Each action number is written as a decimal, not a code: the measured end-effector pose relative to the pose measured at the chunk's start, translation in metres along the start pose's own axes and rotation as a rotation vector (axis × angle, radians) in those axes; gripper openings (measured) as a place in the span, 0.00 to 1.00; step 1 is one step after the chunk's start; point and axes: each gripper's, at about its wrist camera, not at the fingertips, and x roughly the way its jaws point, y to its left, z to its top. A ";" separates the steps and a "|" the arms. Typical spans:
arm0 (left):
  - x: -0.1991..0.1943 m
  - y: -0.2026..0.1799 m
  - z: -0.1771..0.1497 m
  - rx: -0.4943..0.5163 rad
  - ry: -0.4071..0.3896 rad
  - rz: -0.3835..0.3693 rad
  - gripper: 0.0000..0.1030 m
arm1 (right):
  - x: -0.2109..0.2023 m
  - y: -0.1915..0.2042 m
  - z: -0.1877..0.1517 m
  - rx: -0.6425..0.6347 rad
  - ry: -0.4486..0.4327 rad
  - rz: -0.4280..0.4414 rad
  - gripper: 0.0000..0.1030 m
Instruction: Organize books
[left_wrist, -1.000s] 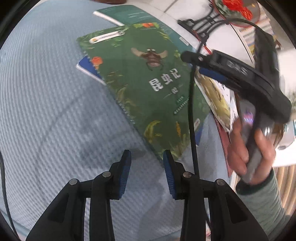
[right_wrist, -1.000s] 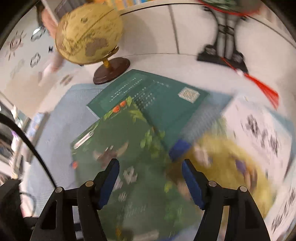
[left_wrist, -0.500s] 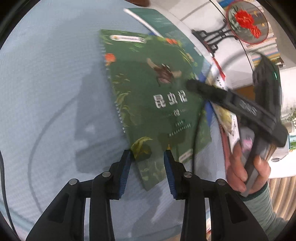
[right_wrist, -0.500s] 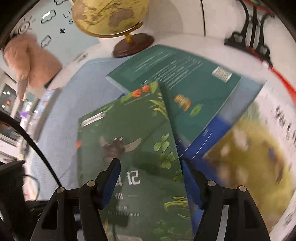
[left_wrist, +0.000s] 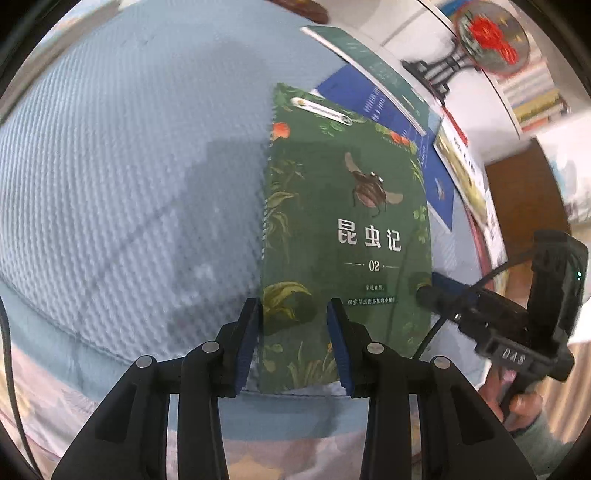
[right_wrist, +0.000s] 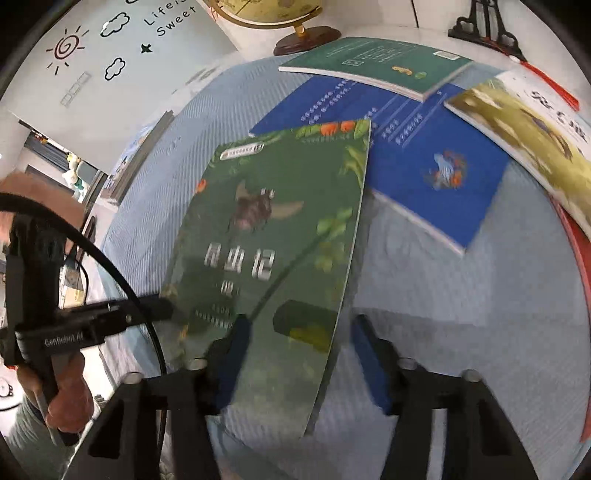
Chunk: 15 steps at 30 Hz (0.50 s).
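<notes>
A green book with a beetle on its cover (left_wrist: 347, 229) lies on the light blue cloth, its near edge over the cloth's front edge; it also shows in the right wrist view (right_wrist: 266, 236). My left gripper (left_wrist: 293, 343) is open, its fingers astride the book's near left corner. My right gripper (right_wrist: 299, 354) is open, astride the book's near right corner, and shows in the left wrist view (left_wrist: 428, 291). A blue book (right_wrist: 436, 155), a teal book (right_wrist: 373, 62) and a yellow picture book (right_wrist: 524, 125) lie farther back.
The blue textured cloth (left_wrist: 129, 177) covers the table. A globe on a wooden base (right_wrist: 306, 33) and a black ornament stand (right_wrist: 484, 26) stand at the back. A red disc ornament (left_wrist: 491, 33) and shelved books (left_wrist: 535, 99) are at the far right.
The green book has slid toward me and turned square to the front edge. Both grippers have closed in on its near corners; the blue book underneath is now uncovered.
</notes>
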 end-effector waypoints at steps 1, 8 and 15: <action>-0.001 -0.005 0.001 0.024 -0.005 0.011 0.32 | -0.001 0.001 -0.001 -0.010 -0.016 -0.022 0.47; -0.053 -0.004 0.002 -0.027 -0.129 -0.412 0.29 | -0.008 -0.019 -0.003 0.084 -0.044 0.054 0.47; -0.011 -0.012 0.004 -0.028 -0.109 -0.188 0.22 | -0.005 -0.015 -0.005 0.093 -0.063 0.057 0.48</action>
